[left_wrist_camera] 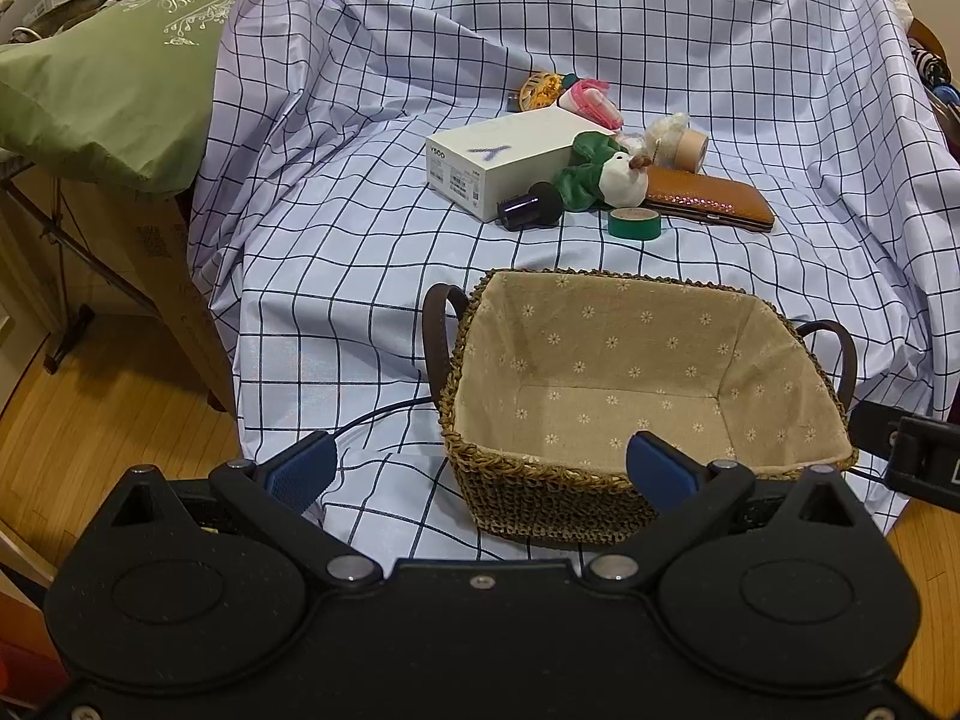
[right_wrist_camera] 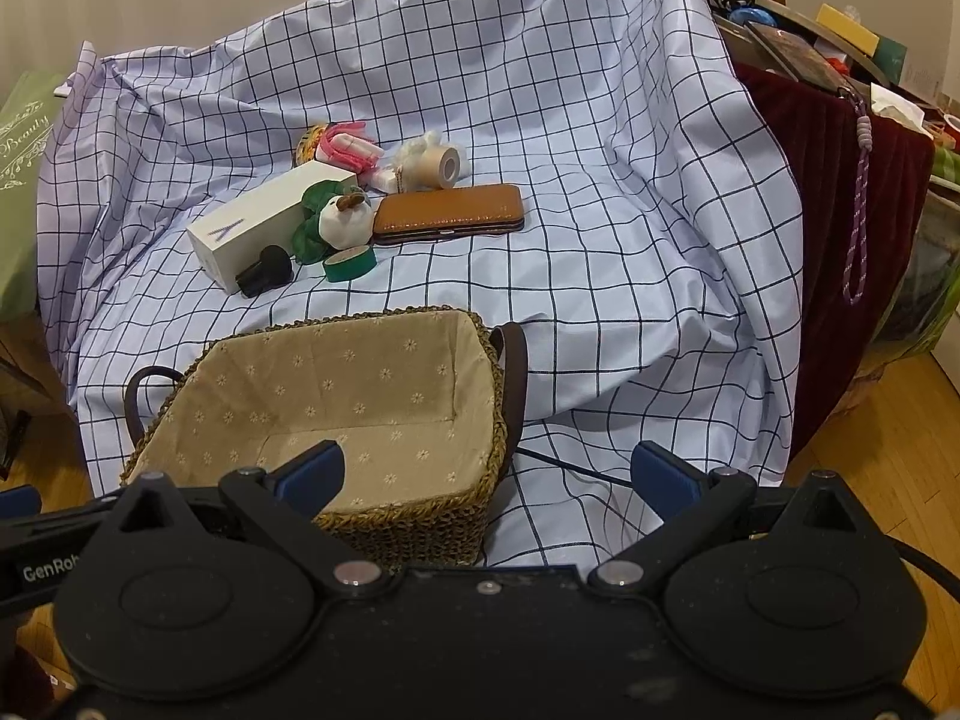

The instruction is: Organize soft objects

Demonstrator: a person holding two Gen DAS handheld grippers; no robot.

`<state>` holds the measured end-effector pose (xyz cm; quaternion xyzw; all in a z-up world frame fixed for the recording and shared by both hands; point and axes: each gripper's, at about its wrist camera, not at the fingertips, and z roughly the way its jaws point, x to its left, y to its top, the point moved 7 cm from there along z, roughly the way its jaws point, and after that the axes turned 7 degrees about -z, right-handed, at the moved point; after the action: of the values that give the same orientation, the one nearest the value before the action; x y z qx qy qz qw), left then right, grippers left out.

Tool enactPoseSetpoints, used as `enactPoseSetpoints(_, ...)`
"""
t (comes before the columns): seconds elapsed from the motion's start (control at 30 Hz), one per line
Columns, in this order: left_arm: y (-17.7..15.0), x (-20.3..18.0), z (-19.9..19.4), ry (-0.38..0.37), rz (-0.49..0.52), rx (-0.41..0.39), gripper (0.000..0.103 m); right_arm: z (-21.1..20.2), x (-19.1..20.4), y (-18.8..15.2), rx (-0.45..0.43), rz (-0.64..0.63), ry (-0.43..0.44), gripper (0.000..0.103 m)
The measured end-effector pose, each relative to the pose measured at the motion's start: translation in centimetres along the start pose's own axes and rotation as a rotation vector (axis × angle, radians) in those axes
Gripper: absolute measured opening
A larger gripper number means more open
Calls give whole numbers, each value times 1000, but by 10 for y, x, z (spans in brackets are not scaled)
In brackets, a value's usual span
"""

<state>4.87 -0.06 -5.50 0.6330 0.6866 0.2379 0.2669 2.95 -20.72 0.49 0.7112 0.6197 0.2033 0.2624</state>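
Note:
A woven basket (left_wrist_camera: 522, 492) with flowered cloth lining stands empty at the front of the checked sheet; it also shows in the right wrist view (right_wrist_camera: 414, 534). Behind it lies a pile: a green and white plush toy (left_wrist_camera: 600, 171) (right_wrist_camera: 336, 219), a pink and white soft toy (left_wrist_camera: 591, 99) (right_wrist_camera: 348, 147), a fluffy cream toy (left_wrist_camera: 663, 132) (right_wrist_camera: 414, 153). My left gripper (left_wrist_camera: 480, 471) is open and empty at the basket's near left corner. My right gripper (right_wrist_camera: 489, 477) is open and empty at the basket's near right corner.
In the pile are also a white box (left_wrist_camera: 498, 159), a black cylinder (left_wrist_camera: 531, 207), a green tape roll (left_wrist_camera: 633, 222), a tan tape roll (left_wrist_camera: 690, 150), a brown leather case (left_wrist_camera: 708, 198). A green bag (left_wrist_camera: 114, 72) lies left. A dark red cloth (right_wrist_camera: 840, 240) with clutter is right.

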Motion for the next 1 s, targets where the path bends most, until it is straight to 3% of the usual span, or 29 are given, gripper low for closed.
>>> enactPoseSetpoints(1.0, -8, 2, 2, 0, -4, 5, 100, 2, 2, -2, 16, 4, 7, 102)
